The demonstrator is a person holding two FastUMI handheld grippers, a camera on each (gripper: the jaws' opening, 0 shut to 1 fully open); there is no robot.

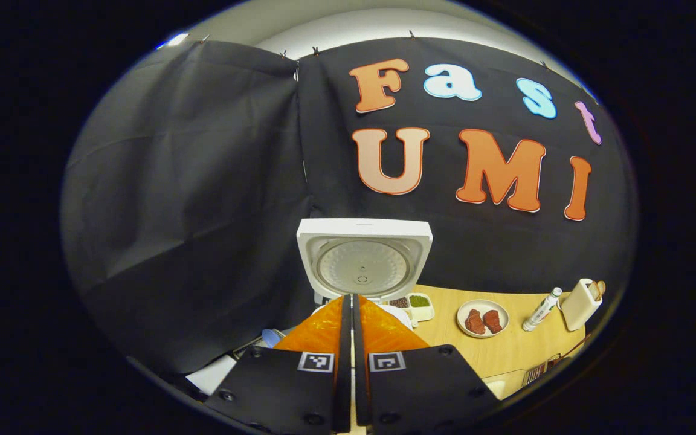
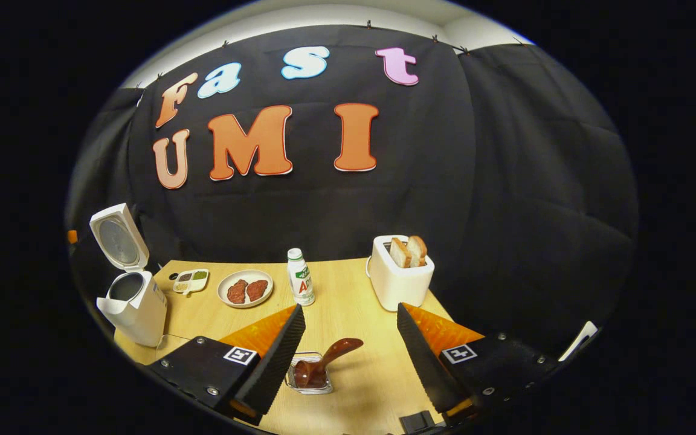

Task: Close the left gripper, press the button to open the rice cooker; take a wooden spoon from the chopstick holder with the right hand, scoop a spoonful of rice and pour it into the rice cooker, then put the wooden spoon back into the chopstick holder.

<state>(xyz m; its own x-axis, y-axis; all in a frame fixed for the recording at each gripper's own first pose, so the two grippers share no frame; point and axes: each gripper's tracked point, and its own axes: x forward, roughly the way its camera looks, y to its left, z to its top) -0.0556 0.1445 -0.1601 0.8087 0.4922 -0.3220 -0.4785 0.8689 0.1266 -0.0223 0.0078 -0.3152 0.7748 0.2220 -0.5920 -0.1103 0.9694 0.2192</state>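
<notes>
Low centre of the right gripper view: right gripper (image 2: 351,347) spread wide, holding nothing, above wooden spoon (image 2: 324,361) in its holder (image 2: 310,386). Left gripper (image 1: 351,320) clenched, empty; beyond, rice cooker (image 1: 365,258) lid up. Opening seemingly done; fetching, scooping, pouring, returning left.

A right gripper (image 2: 351,347) hangs with fingers spread wide above a wooden table (image 2: 348,302), where a wooden spoon (image 2: 324,361) leans in a wire holder (image 2: 310,380) between them. At far left a white rice cooker (image 2: 133,305) stands with its lid (image 2: 118,238) raised. A plate (image 2: 245,288), bottle (image 2: 301,277) and toaster (image 2: 399,275) line the back.
</notes>
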